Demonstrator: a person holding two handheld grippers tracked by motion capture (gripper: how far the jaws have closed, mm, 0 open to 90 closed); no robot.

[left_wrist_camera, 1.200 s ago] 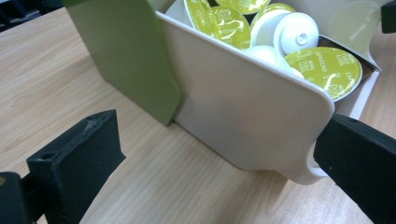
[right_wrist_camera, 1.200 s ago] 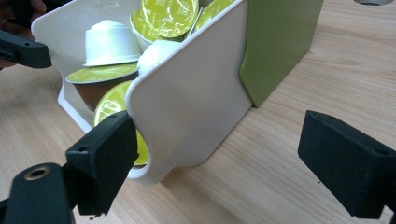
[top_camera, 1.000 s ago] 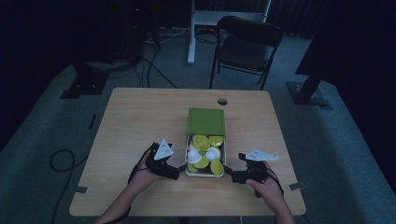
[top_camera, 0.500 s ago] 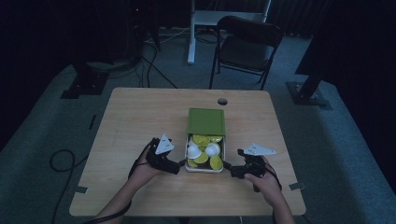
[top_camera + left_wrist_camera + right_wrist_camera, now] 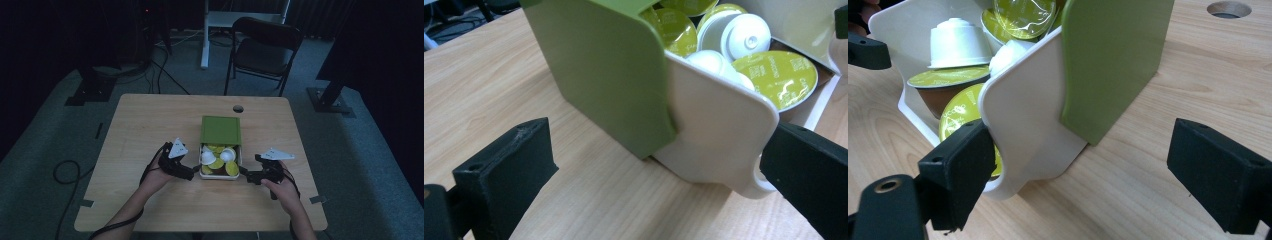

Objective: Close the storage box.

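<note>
We see a slide-out box of coffee capsules near the front middle of the wooden bench (image 5: 150, 120). Its green sleeve (image 5: 220, 130) lies farther from the person, and the white inner tray (image 5: 220, 176) is pulled out toward them, so the capsules are on show.

The left tongs (image 5: 191, 173) sit at the tray's left front corner. In the left gripper view they are spread wide: one black jaw is low on the bare wood, well apart from the sleeve (image 5: 604, 70), while the other meets the rounded corner of the tray (image 5: 719, 135) at the right edge. They are released and grip nothing.

The right tongs (image 5: 245, 172) sit at the tray's right front corner. In the right gripper view they too gape: one jaw presses against the tray's (image 5: 1023, 130) front lip beside a green-lidded capsule, and the other stands well clear on the wood beyond the sleeve (image 5: 1113, 60).

In the tray lie capsules with yellow-green foil lids (image 5: 776, 75) and white capsules turned bottom up (image 5: 958, 42). The lids carry small print, but we cannot read it; no brand is legible.

A round cable hole (image 5: 1229, 8) is cut in the bench beyond the box. A dark folding chair (image 5: 262, 47) stands behind the bench.
</note>
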